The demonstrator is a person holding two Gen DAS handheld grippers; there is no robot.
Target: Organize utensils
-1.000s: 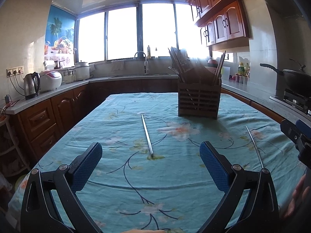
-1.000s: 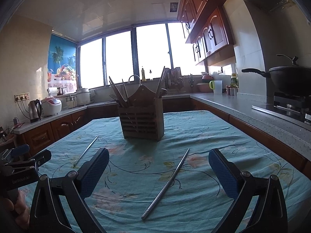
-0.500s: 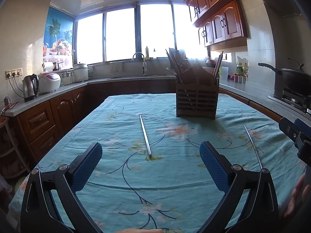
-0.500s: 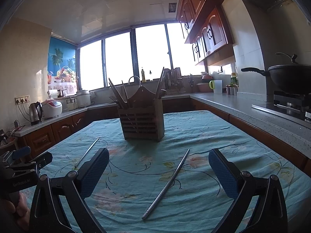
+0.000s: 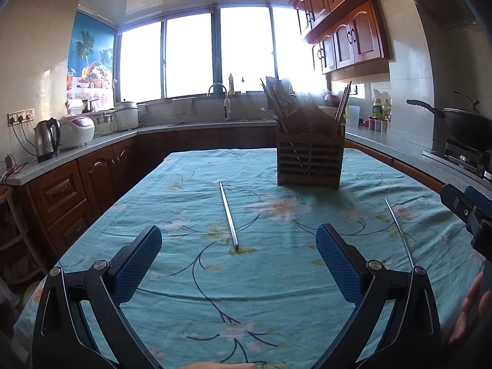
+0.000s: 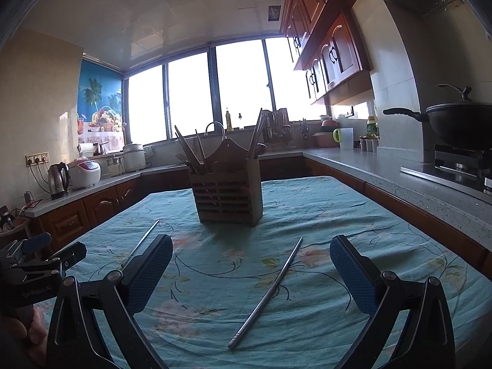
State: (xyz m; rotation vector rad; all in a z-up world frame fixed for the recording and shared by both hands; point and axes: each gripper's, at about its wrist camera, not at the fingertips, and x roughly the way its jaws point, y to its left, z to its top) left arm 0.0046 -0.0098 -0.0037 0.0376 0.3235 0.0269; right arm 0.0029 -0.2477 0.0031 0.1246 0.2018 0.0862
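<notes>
Teal tablecloth point(image 5: 184, 276): both grippers' fingers spread, empty; only right view shows ceiling.

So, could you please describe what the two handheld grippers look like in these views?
Both are alike: the left gripper and right gripper each have two black angular arms with silver pivot bolts, ending in blue pads with a fine dotted texture. In the right wrist view, the left gripper's black body carries small pale lettering and a blue part on top. No sleeves or cables show.
</notes>
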